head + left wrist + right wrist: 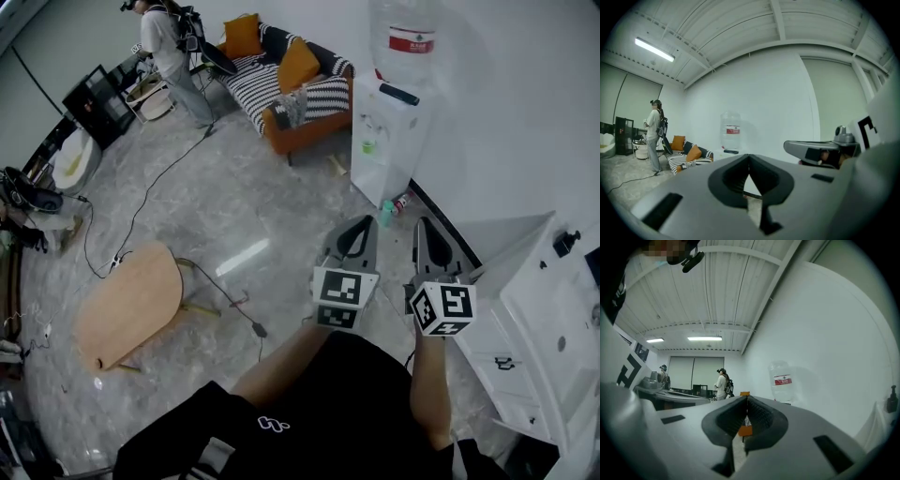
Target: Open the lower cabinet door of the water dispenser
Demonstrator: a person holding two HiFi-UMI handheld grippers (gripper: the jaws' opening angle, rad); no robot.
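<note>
The water dispenser (384, 141) stands against the far wall, right of the striped sofa (281, 89), with a large bottle (403, 37) on top. Its lower cabinet door (370, 178) looks shut, though from this steep angle no handle or edge can be made out. Both grippers are near the person and well apart from it, so by my reading the step in hand is the approach. The left gripper (356, 230) and right gripper (429, 232) point toward it, each clenched tip to tip on nothing. Next, one must close in low and part its jaws for the door's edge. In both gripper views the gripper's own body hides the dispenser's lower half — only the bottle shows.
</note>
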